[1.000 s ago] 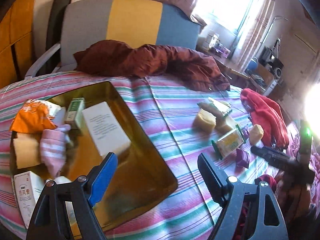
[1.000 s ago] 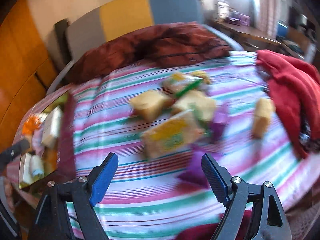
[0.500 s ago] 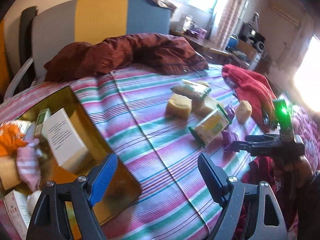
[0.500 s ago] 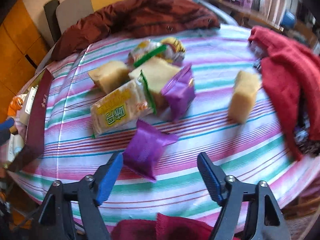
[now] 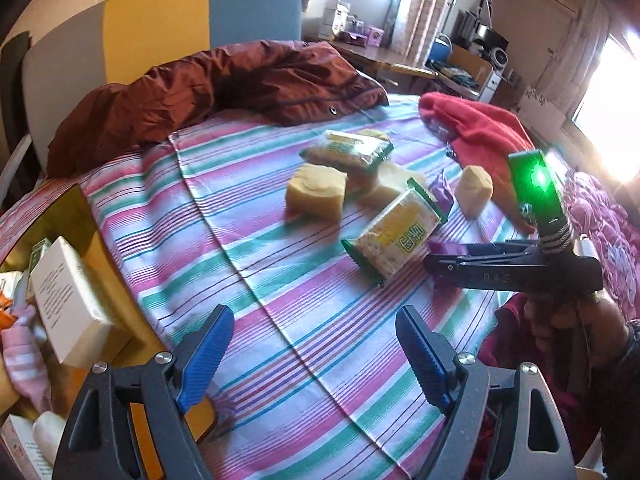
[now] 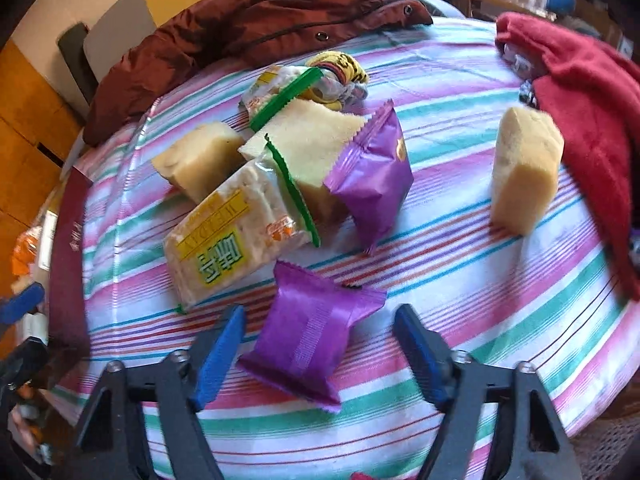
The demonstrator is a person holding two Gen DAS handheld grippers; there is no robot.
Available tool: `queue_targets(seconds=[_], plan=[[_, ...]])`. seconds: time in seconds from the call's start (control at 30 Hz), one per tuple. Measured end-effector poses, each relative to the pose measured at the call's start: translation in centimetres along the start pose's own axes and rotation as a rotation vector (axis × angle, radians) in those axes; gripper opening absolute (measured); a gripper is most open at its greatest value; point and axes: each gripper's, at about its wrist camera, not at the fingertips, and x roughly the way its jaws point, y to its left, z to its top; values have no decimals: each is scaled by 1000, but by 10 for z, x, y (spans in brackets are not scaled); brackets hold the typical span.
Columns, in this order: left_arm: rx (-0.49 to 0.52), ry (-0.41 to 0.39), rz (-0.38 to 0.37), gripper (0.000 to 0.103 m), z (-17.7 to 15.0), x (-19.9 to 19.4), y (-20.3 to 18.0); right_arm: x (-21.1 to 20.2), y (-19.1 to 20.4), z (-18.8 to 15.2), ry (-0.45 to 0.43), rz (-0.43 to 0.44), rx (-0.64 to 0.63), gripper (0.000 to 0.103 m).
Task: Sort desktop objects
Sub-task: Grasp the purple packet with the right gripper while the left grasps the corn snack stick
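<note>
My right gripper is open, its blue fingers either side of a purple snack packet lying on the striped cloth. Behind it lie a yellow cracker pack, a second purple packet, several yellow sponge blocks and one apart at the right. My left gripper is open and empty above the cloth, near a gold tray that holds a white box and other items. The right gripper shows from the side in the left wrist view.
A dark red jacket lies at the table's far side by a grey and yellow chair. A red cloth lies at the right edge. A maroon tray rim stands at the left in the right wrist view.
My right gripper has moved forward and down until its fingers flank the near purple packet. My left gripper has swung right, away from the tray, toward the snack pile.
</note>
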Motion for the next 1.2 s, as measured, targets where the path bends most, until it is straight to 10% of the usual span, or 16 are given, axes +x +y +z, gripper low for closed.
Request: queue_targets(seconds=[0.1,0.6,0.93,1.2], plan=[[29,13,6,84,4,9,-7,0,1,-1,-7,-26,-29,38],[305,75,-85,84,45,60,-66,0,-7,0,-8,-105,-29,37],[486,119,-19,83,58,103,-89,-1,-23,5,-14,-140,26,37],[442,187,-75,56,57,131,-85,0,-24,7,-10,-138,30,38]])
